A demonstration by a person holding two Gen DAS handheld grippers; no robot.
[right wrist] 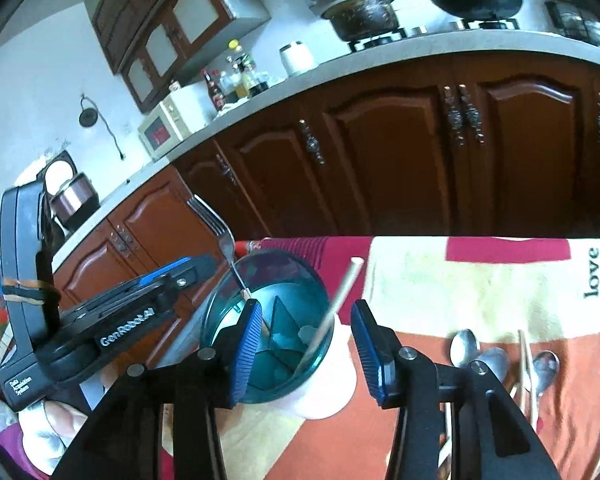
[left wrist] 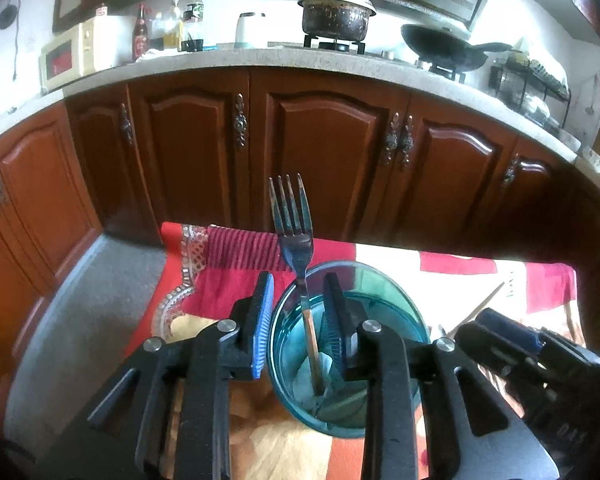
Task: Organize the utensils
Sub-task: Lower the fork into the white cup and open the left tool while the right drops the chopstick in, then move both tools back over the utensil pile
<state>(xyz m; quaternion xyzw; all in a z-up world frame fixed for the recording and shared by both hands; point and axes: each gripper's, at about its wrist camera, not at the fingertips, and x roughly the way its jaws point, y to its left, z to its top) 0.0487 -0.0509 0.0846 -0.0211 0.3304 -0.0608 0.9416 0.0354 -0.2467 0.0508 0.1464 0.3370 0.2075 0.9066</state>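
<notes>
A teal utensil holder (left wrist: 354,280) (right wrist: 224,292) with inner dividers stands on the cloth-covered table. A metal fork (left wrist: 294,232) (right wrist: 220,232) stands in it, tines up. A chopstick (right wrist: 340,296) leans in the holder, between my right gripper's fingers. My left gripper (left wrist: 300,316) is open, its fingers apart around the fork's handle and the holder's rim; it also shows in the right wrist view (right wrist: 188,270). My right gripper (right wrist: 306,344) is open over the holder; its tip shows in the left wrist view (left wrist: 496,320). Three spoons (right wrist: 496,356) and chopsticks (right wrist: 526,364) lie on the cloth to the right.
The table has a red, orange and cream cloth (right wrist: 460,280) with "love" printed on it. Brown kitchen cabinets (left wrist: 324,152) and a counter with microwave (left wrist: 72,56), bottles, pot (left wrist: 336,16) and wok stand beyond. Grey floor (left wrist: 92,300) lies to the left.
</notes>
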